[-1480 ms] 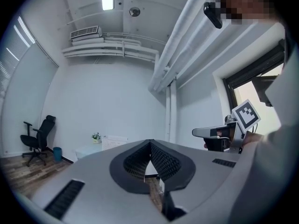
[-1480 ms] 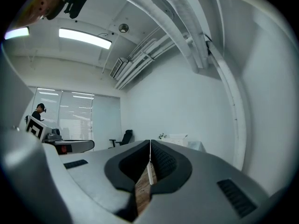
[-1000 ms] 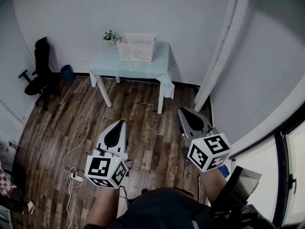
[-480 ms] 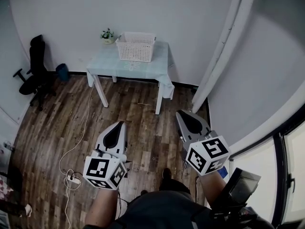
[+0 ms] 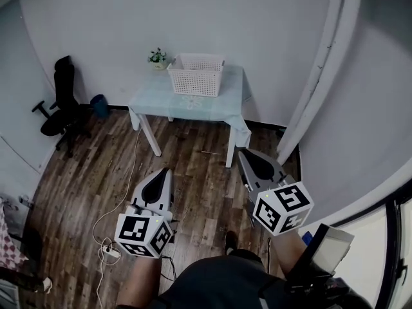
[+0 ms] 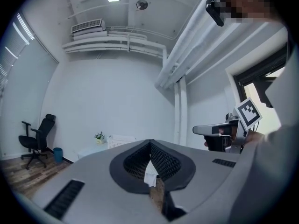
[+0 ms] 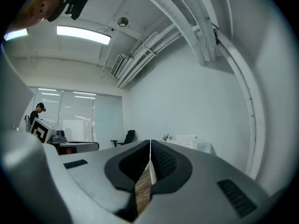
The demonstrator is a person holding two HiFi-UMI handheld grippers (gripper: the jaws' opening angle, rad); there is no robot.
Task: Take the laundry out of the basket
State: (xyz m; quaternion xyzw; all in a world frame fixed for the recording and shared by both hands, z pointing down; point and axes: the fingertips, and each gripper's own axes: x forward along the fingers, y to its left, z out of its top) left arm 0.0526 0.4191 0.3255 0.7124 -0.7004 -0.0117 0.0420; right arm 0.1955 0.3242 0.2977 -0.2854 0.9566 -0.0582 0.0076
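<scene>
A white lattice laundry basket stands on a small table with a pale cloth, against the far wall. I cannot see what lies inside it. Both grippers hang well short of the table, over the wood floor. My left gripper is shut with nothing in it, and so is my right gripper. The basket shows small and distant above the left gripper, with the other gripper's body at its right. Beyond the right gripper, the basket is just as far off.
A small potted plant sits on the table beside the basket. A black office chair and a blue bin stand at the left wall. A cable with a power strip trails over the floor. A white column rises at the right.
The table and basket have shifted right and slightly lower in the head view, and the person's foot now shows below. Both grippers keep the same shut pose.
</scene>
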